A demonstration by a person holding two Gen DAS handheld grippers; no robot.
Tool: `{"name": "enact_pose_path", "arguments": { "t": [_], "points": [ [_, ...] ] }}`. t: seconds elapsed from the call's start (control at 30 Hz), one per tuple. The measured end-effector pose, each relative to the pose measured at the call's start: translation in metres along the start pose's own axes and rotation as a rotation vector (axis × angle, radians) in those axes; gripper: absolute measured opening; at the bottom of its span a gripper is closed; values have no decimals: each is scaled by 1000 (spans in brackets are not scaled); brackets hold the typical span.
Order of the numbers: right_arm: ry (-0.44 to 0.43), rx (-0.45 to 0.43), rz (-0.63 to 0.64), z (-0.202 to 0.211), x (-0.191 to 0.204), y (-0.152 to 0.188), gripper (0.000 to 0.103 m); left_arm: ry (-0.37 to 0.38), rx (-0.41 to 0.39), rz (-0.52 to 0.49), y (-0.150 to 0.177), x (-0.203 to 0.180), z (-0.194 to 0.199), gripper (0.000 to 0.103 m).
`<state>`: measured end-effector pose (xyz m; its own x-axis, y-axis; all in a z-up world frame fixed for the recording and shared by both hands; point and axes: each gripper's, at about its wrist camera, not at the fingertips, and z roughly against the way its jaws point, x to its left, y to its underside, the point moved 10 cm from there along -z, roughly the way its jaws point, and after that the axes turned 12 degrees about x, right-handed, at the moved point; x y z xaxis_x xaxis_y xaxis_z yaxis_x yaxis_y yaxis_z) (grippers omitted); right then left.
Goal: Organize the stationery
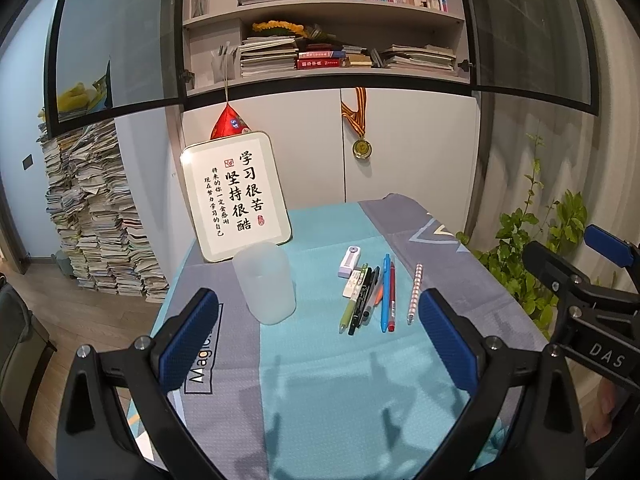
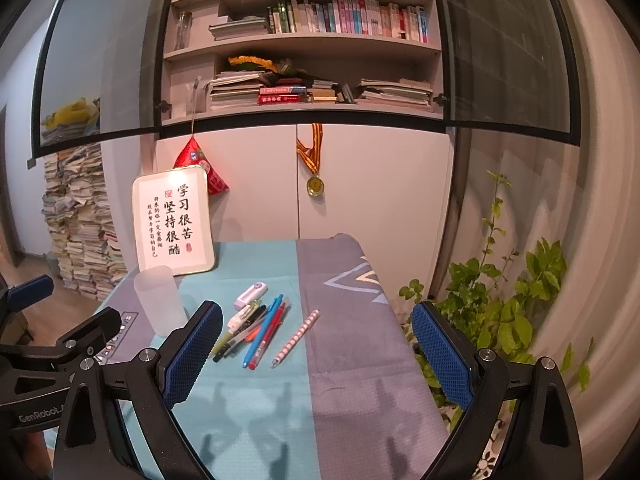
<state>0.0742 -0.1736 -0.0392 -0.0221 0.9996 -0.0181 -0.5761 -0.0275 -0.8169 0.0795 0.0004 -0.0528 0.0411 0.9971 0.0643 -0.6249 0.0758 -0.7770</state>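
From the left wrist, the left tongs (image 1: 318,334) hang spread wide and empty above the cloth-covered surface (image 1: 320,380), with the frosted cup (image 1: 265,283) standing upright just ahead and the pens (image 1: 370,298) lying side by side to its right, the striped pencil (image 1: 415,293) a little apart, a white eraser (image 1: 349,263) at their far end. The pens look light, stiff and prone to rolling, so a pinch at mid-barrel seems best; the cup looks light and easy to tip. Over to the right wrist: the right tongs (image 2: 318,354) are spread and empty too, the pens (image 2: 256,332) near the left finger, the cup (image 2: 159,300) beyond. Overlapping barrels make the exact pen count hard to call.
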Motion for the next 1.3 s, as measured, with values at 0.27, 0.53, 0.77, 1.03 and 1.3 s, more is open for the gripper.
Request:
{"name": "enact_pose_path", "arguments": {
  "t": [0.27, 0.53, 0.77, 1.03, 1.3],
  "points": [
    [-8, 37, -11, -18, -4, 4, 96, 0, 29, 3, 2, 0, -15, 100],
    [-21, 134, -47, -57, -13, 16, 96, 22, 112, -7, 15, -2, -54, 100],
    [-65, 237, -49, -102, -8, 29, 83, 87, 239, -18, 30, -9, -100, 78],
    [-169, 396, -66, -162, 3, 50, 45, 185, 356, -69, 39, -33, -151, 54],
    [-207, 483, -114, -209, 6, 55, 45, 230, 411, -139, 31, -54, -194, 27]
  ]
}}
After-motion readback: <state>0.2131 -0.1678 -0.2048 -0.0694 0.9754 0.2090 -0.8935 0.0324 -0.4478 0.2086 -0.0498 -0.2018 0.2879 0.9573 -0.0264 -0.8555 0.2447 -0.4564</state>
